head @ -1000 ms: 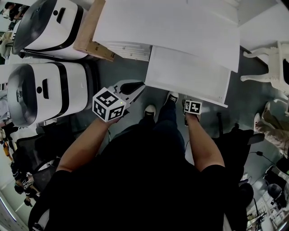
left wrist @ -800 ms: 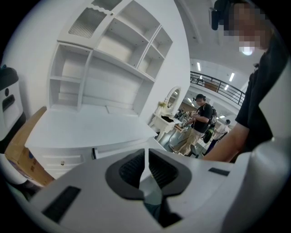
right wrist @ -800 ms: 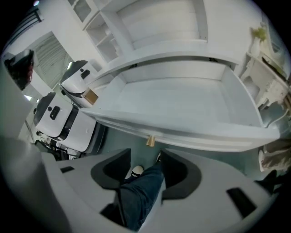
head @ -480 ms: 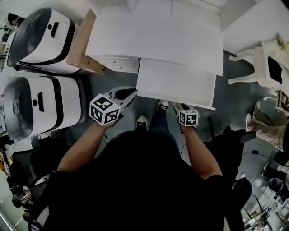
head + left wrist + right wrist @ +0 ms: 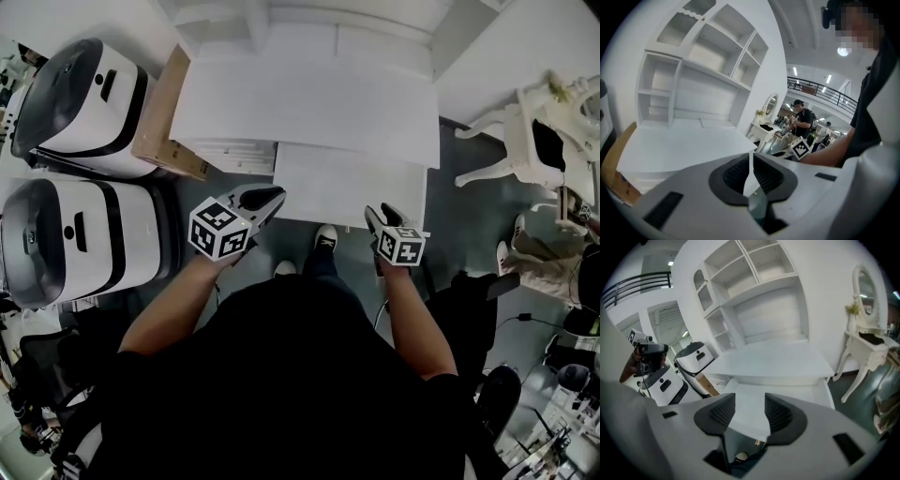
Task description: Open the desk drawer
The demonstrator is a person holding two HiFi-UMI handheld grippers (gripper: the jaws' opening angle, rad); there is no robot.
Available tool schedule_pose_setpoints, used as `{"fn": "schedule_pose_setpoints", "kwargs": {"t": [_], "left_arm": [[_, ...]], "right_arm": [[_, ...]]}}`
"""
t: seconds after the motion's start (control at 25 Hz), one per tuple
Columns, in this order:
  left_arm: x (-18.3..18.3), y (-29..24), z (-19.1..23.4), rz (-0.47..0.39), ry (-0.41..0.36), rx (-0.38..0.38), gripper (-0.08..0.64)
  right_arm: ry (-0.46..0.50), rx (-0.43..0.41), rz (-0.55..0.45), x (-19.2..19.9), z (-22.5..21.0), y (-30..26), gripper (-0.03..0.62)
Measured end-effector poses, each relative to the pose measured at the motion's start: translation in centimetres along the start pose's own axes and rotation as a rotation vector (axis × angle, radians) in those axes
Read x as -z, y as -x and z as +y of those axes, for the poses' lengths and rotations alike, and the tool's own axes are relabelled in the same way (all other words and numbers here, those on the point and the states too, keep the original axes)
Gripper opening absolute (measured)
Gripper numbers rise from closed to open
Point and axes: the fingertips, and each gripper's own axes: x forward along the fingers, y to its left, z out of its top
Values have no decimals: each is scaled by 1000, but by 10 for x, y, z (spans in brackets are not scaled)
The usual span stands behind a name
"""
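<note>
Looking down from the head view, we see two large white-and-black machines point(image 5: 80, 159) on the floor at far left, one above the other in the picture. Just right of them a brown board point(image 5: 164, 108) leans against the left side of a white desk point(image 5: 309, 103).

The left gripper point(image 5: 272, 195) is held near the drawer's front left corner, its marker cube towards the person. In the left gripper view its jaws are closed together, with only a thin sliver of light between the pads and nothing in them point(image 5: 750, 158). Beyond it we see the desk top point(image 5: 684, 145) and a white shelf unit point(image 5: 693, 79) standing at the back.

In the middle, the drawer point(image 5: 347, 187) stands pulled out from under the desk top, towards the person. Below its front edge are the person's two shoes point(image 5: 325, 236).

The right gripper point(image 5: 382, 216) sits at the drawer's front right corner. In the right gripper view its jaws are apart point(image 5: 750, 404), and the drawer point(image 5: 797, 392) shows in the gap between the pads. We cannot tell whether either pad touches it. Behind lie the desk top point(image 5: 773, 359) and the shelf unit point(image 5: 759, 296).

At far right stands a white dressing table point(image 5: 530, 141) with curved legs, well apart from the desk.
</note>
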Motion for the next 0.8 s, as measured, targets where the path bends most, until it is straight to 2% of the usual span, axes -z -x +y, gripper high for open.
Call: {"fn": "schedule_pose_setpoints", "kwargs": {"t": [0.16,0.32,0.8], "left_arm": [[-10,-1,-4,-12,-20,14,32],[-16,-4,-4,-19,-36,22,32],[-41,-2,-5,-63,-76,28,32]], "right_arm": [[0,21,-96,-47,1,23,199],[-9,60,-144,-78,0,42,198],[31,95,-263,-126,10,91,187]]}}
